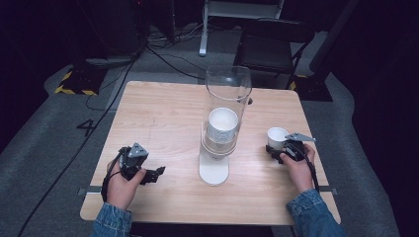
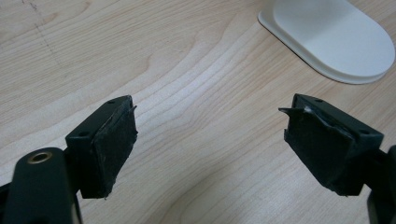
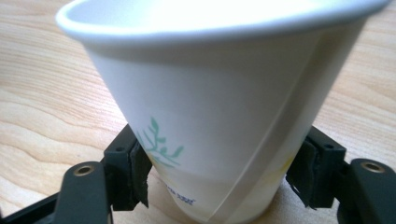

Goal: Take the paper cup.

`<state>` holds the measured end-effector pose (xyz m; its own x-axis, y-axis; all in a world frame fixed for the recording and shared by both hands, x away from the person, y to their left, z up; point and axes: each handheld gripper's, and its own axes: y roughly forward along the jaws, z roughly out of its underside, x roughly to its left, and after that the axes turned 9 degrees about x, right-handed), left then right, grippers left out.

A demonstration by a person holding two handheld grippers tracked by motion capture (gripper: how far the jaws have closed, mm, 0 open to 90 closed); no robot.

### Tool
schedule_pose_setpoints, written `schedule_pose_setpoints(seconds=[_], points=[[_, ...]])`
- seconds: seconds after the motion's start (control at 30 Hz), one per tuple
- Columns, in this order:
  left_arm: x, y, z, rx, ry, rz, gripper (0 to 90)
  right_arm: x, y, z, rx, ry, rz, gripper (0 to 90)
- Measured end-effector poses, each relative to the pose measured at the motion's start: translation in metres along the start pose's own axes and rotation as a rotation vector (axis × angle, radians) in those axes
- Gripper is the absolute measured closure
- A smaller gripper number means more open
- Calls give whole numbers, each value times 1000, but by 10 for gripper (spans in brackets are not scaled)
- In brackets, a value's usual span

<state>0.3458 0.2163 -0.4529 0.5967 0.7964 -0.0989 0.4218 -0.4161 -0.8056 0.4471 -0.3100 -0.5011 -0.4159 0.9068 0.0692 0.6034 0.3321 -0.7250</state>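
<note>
Paper cup [image 3: 219, 116] | upright on table | between right tongs [image 3: 219, 182] pads

The high view looks forward and down over the whole table [image 1: 163, 113]. Each gripper view rides close above the wood, and the left one shares the white base [image 2: 334, 37] (at one o'clock) with it.

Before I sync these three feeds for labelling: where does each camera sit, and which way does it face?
High view: above the person's side, looking forward and down on the table; both forearms, left gripper, right gripper.
Left gripper view: on that gripper, facing bare tabletop past its wide-apart jaws, dispenser base ahead.
Right gripper view: looks along its jaws flanking the paper cup.
Shared: the cup appears in the high view too.
</note>
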Motion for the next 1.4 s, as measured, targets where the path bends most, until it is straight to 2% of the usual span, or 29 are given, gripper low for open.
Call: schedule_pose_setpoints(seconds=[0.23,0.33,0.53,0.73,1.1,1.4], points=[[0,0,0,-2,-2,0,167,0,1,1,17,-9,-2,259],[0,0,0,1,0,5,166,0,0,2,13,8,14,172],[1,-1,-1,-3,2,0,166,1,-6,3,-14,36,28,159],[1,-1,-1,-7,5,1,166,1,-22,6,-13,38,8,159],[2,-5,1,-14,1,3,166,9,-61,7,-80,3,-27,163],[5,-15,10,-19,-11,2,162,7,-98,14,-122,-15,-45,188]])
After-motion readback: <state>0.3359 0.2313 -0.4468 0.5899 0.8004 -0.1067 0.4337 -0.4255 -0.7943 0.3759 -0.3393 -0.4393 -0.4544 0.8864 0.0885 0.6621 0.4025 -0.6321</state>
